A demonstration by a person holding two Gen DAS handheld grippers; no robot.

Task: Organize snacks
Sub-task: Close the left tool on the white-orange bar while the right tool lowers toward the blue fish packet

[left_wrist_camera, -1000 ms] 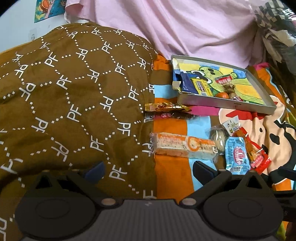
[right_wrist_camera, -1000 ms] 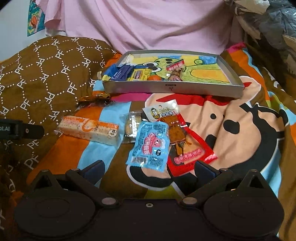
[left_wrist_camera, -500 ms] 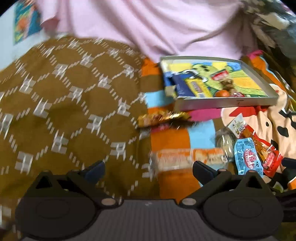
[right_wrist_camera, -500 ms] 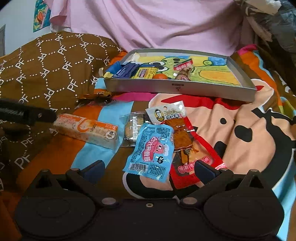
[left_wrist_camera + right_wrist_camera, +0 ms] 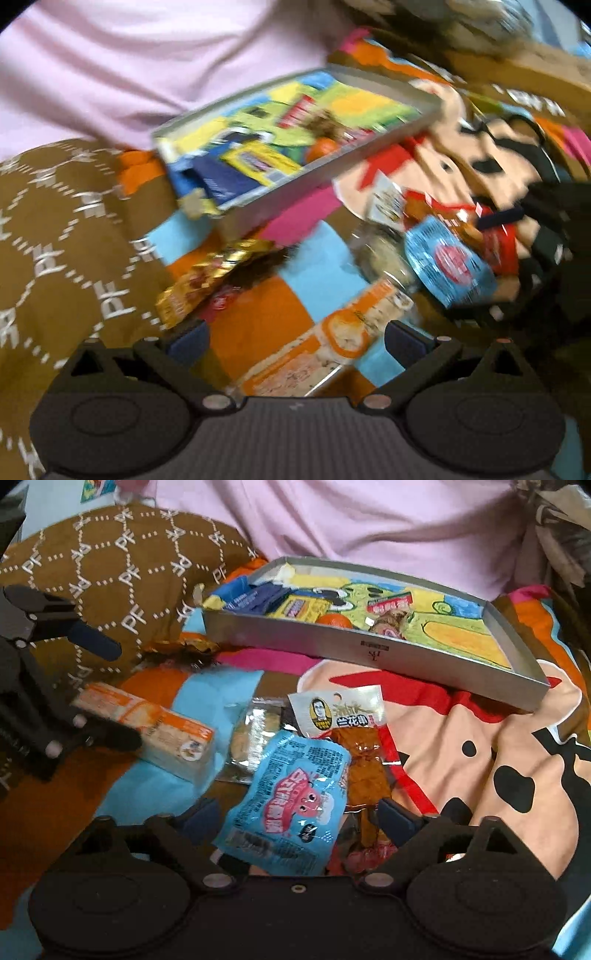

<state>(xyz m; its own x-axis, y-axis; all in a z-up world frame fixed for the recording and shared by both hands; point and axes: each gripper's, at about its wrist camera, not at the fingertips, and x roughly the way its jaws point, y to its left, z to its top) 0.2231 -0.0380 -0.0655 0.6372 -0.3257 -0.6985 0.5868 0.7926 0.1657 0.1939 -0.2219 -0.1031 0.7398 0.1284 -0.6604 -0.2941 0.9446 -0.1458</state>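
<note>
A grey tray (image 5: pixel 373 653) with a cartoon liner holds several snacks and shows blurred in the left wrist view (image 5: pixel 332 170). Loose snacks lie in front of it. My left gripper (image 5: pixel 295 334) is open with the long orange-and-white bar (image 5: pixel 325 350) between its fingers; in the right wrist view this gripper (image 5: pixel 107 690) is over the bar's (image 5: pixel 162 734) left end. My right gripper (image 5: pixel 295 814) is open, with the blue packet (image 5: pixel 288 801) between its fingers. A brown strip snack with a red packet under it (image 5: pixel 362 760), a clear cookie pack (image 5: pixel 255 734) and a gold wrapper (image 5: pixel 214 277) lie nearby.
Everything lies on a patchwork cartoon bedspread (image 5: pixel 480 757). A brown patterned cushion (image 5: pixel 122 572) rises at the left. A pink sheet (image 5: pixel 369 520) hangs behind the tray. Crumpled clothes (image 5: pixel 554 528) sit at the far right.
My left gripper has swung right and dropped down over the orange-and-white bar, tilting its view. My right gripper has moved forward and lower onto the blue packet.
</note>
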